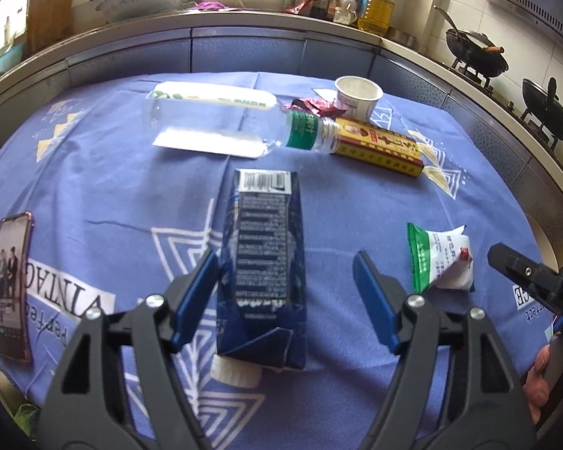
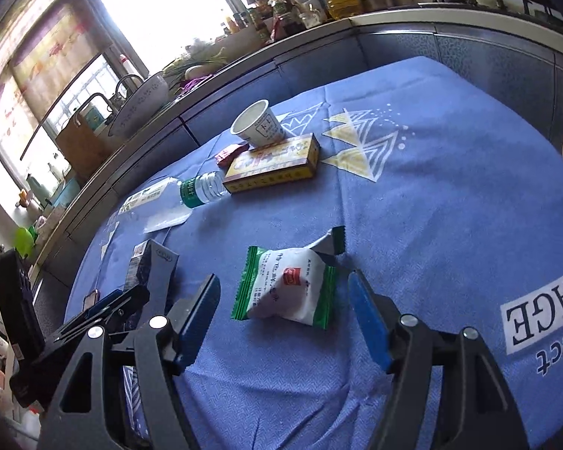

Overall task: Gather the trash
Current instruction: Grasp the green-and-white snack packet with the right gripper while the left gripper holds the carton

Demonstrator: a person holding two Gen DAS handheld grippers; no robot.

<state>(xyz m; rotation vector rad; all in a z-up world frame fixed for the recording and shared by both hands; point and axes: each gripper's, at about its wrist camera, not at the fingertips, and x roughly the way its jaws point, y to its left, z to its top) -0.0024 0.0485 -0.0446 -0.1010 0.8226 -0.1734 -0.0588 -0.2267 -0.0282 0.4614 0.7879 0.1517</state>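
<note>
Plainly, tablecloth (image 2: 450, 195) printed "VINTAGE", "perfect", carton (image 1: 262, 262) barcoded

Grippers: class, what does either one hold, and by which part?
Nothing is held. The left gripper stands open around the carton; the right gripper stands open before the packet.

Trash all over the blue cloth: dark carton (image 1: 262, 258) lying flat, green-white wrapper (image 2: 287, 287), empty bottle (image 1: 221, 127), yellow box (image 1: 379, 146), paper cup (image 1: 357, 95).

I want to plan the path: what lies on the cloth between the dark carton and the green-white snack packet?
Only bare blue tablecloth lies between the dark carton and snack packet, in the left wrist view.
</note>
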